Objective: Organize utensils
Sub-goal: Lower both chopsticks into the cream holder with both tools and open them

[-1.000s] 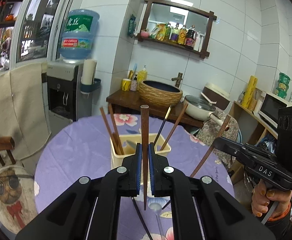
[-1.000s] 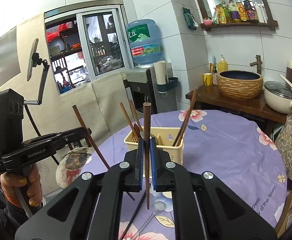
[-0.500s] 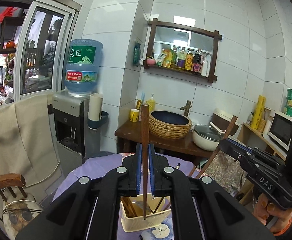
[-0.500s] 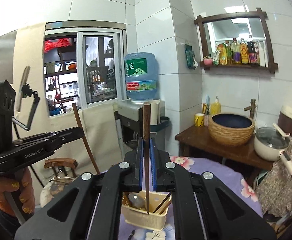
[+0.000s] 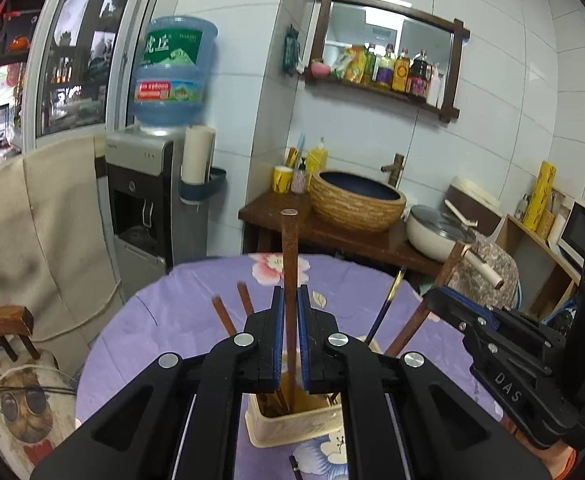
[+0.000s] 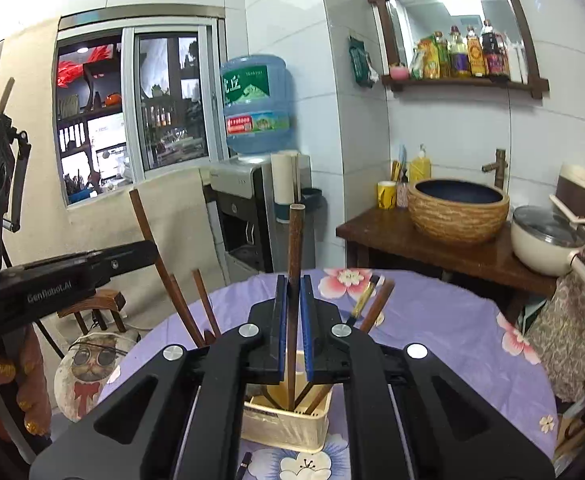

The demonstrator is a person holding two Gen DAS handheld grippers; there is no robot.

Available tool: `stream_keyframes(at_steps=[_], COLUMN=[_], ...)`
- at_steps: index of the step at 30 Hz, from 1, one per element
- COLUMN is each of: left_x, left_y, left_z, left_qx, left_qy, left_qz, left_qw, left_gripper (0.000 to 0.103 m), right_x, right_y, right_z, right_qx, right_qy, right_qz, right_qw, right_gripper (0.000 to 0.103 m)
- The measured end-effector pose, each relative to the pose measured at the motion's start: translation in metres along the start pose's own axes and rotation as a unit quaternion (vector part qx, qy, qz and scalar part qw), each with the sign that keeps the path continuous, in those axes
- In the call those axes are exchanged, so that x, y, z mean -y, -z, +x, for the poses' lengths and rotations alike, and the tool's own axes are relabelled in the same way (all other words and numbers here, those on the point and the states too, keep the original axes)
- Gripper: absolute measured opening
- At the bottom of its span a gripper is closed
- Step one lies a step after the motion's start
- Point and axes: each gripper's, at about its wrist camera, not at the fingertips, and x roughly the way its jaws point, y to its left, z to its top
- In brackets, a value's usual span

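Observation:
My left gripper [image 5: 291, 312] is shut on a brown chopstick [image 5: 289, 256] that stands upright, its lower end inside the cream utensil holder [image 5: 292, 426]. My right gripper [image 6: 294, 308] is shut on another brown chopstick [image 6: 295, 248], also upright, its tip down in the same holder [image 6: 288, 426]. Several chopsticks lean in the holder. The right gripper shows in the left wrist view [image 5: 444, 300], and the left gripper shows in the right wrist view [image 6: 144, 250], each with its chopstick.
The holder stands on a round table with a purple flowered cloth [image 5: 180, 304]. A dark utensil tip [image 6: 246, 460] lies on the cloth in front of the holder. A water dispenser [image 5: 148, 216], a wooden chair [image 5: 0, 336] and a side table with a woven basin [image 6: 458, 208] stand behind.
Both grippers came down from their raised position over the holder. The lower ends of both held chopsticks now sit inside the holder.

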Motion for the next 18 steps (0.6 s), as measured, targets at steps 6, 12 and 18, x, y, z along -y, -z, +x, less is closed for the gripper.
stream_keyframes(at_steps=[6, 12, 18], left_x=[-0.008, -0.008, -0.011], left_y=[0.036, 0.048, 0.053], left_z=[0.027, 0.031, 0.004], left_qx=[-0.048, -0.052, -0.013], left_qy=[0.011, 0.017, 0.001], left_qz=[-0.019, -0.021, -0.024], left_qw=[0.9986, 0.9983, 0.9996], left_gripper=[0.007, 0.011, 0.059], right_x=[0.007, 0.007, 0.013], right_y=[0.022, 0.029, 0.037], right_z=[0.016, 0.017, 0.003], right_qx=[-0.017, -0.017, 0.013], right_qy=[-0.002, 0.002, 0.02], right_qz=[0.01, 0.01, 0.024], right_qw=[1.0, 1.0, 0.999], right_gripper=[0.007, 0.007, 0.059])
